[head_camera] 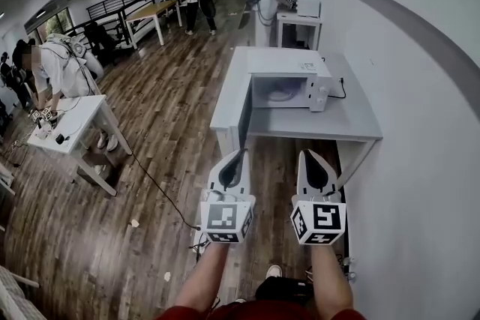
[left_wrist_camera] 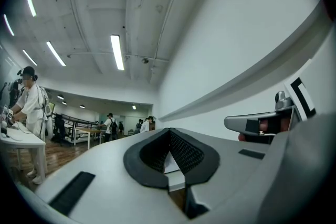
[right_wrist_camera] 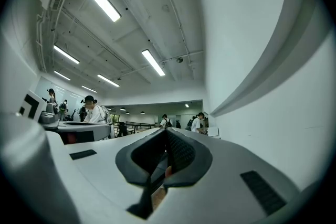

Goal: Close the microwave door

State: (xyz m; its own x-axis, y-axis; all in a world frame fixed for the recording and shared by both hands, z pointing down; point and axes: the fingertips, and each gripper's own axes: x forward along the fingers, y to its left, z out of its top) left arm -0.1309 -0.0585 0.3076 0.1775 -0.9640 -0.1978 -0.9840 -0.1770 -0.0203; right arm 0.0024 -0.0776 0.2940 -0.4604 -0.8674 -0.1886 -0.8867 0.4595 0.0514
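A white microwave (head_camera: 289,86) stands on a long grey table (head_camera: 352,124) against the right wall. Its door (head_camera: 244,120) hangs open on the left side and swings out toward me. The lit cavity shows a white turntable plate (head_camera: 280,94). My left gripper (head_camera: 241,152) and right gripper (head_camera: 306,154) are held side by side in front of the table's near edge, short of the microwave and touching nothing. Both point forward with jaws closed tip to tip and nothing between them. The left gripper (left_wrist_camera: 169,130) and right gripper (right_wrist_camera: 167,131) views look up at ceiling and wall.
The white wall (head_camera: 420,86) runs close along the right. A white table (head_camera: 71,120) with a person bent over it stands at left. A black cable (head_camera: 161,195) trails over the wooden floor. More tables (head_camera: 300,17) and people fill the back of the room.
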